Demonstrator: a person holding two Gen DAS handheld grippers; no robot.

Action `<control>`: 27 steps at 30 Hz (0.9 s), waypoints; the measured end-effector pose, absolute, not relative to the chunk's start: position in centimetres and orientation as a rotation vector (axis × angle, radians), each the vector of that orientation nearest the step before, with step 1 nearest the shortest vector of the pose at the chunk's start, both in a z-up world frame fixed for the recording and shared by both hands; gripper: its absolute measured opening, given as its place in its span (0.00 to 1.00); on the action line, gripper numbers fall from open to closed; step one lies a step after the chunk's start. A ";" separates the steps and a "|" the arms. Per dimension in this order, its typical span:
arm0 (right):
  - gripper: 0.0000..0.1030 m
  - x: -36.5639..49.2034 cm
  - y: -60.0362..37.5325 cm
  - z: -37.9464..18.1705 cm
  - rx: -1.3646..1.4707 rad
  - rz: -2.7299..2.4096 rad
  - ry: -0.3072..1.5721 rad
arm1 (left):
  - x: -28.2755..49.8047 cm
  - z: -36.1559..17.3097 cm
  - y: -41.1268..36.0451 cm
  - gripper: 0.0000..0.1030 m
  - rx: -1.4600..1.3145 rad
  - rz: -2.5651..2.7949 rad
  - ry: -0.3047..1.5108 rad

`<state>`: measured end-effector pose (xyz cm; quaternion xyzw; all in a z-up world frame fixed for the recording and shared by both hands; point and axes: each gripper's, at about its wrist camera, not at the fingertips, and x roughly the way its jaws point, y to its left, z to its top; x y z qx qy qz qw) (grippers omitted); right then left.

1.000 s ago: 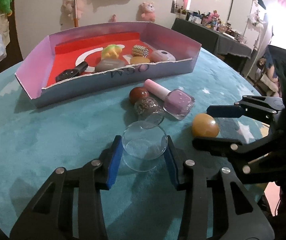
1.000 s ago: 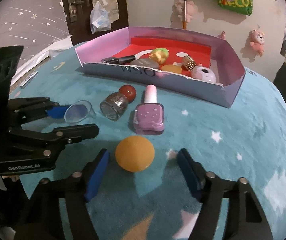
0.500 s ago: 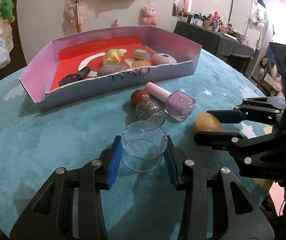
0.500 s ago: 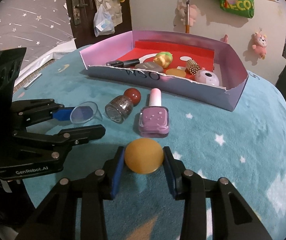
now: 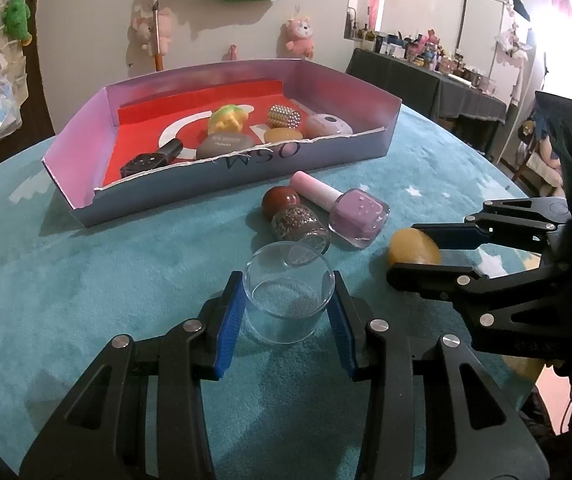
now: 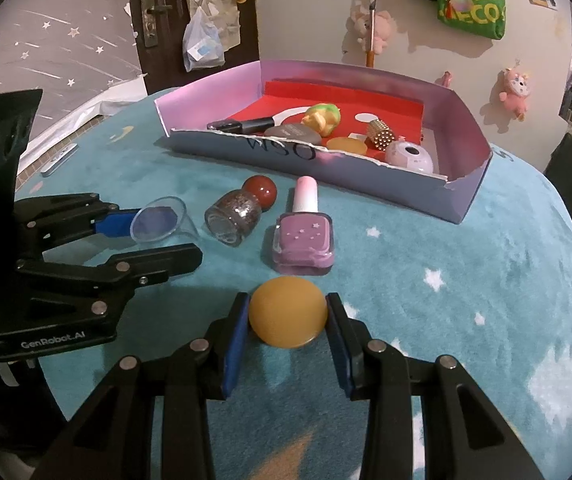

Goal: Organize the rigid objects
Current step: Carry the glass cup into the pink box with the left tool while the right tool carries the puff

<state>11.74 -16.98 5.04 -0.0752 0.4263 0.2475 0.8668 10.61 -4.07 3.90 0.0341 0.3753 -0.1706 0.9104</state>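
Teal star-print tabletop | your left tongs clamp clear glass cup; right tongs clamp orange ball, both near you | step: grasp made | next: lift, carry over torn wall into cardboard tray, keeping cup level.

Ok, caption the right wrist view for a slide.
Right gripper clamps an orange ball on the teal cloth, cardboard tray ahead.
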 end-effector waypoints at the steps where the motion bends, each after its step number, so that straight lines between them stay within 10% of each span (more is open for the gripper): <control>1: 0.39 11.7 -17.1 5.1 -0.154 0.517 0.893 | 10.5 4.0 -4.1 0.37 0.071 -0.348 0.770; 27: 0.39 25.9 -15.5 13.7 -0.103 0.554 0.799 | 25.7 12.6 0.8 0.37 0.022 -0.341 0.796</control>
